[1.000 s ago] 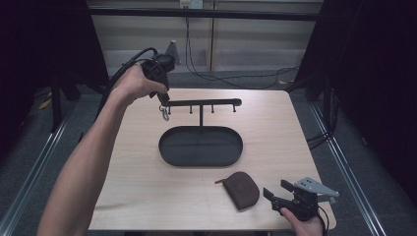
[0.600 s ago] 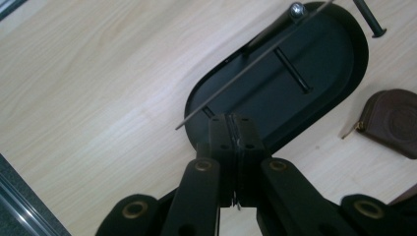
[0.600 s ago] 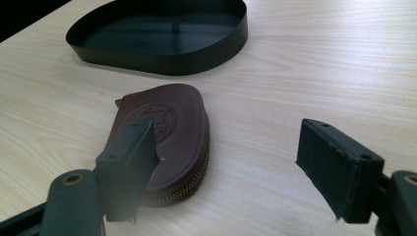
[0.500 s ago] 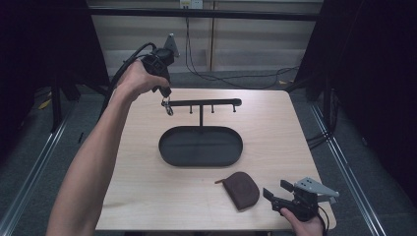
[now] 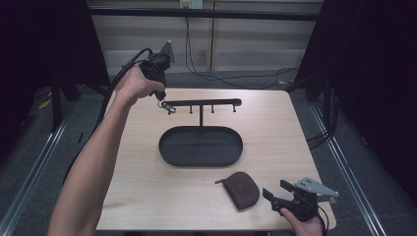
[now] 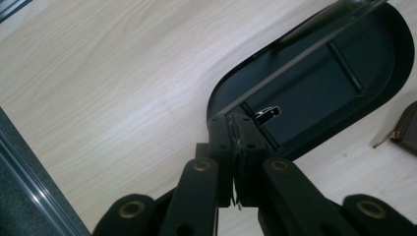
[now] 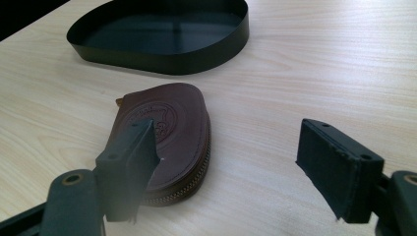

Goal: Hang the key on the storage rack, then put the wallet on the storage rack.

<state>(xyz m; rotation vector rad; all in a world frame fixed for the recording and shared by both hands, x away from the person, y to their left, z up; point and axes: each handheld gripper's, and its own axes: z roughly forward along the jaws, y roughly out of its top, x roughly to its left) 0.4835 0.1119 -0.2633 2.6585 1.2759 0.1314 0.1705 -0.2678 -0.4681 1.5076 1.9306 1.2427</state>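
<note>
A: High view is showing me the left gripper [image 5: 161, 98] raised at the left end of the black hook bar [image 5: 201, 103], which is standing on a post over the oval black tray [image 5: 200, 146]. A small metal key clasp [image 5: 168, 107] is dangling just below the gripper, right beside that bar end.

B: Are the tongs holding it?

A: Left gripper view is showing my jaws pressed narrow together, with something thin pinched between the pads. I am judging that to be the clasp's ring; a metal piece [image 6: 268, 112] is hanging just past the tips, over the tray.

B: And the other hand?

A: I am resting the right gripper [image 5: 282, 196] near the table's front edge, in front of the tray, jaws standing wide and holding nothing. A brown leather pouch [image 7: 164, 135] is lying flat on the wooden table [image 5: 275, 128], between the tray and that gripper.

B: Which step is this?

A: I am judging it as hanging the clasp on the bar. Next, I am needing to line the ring over a peg, lower gently, then release.
</note>
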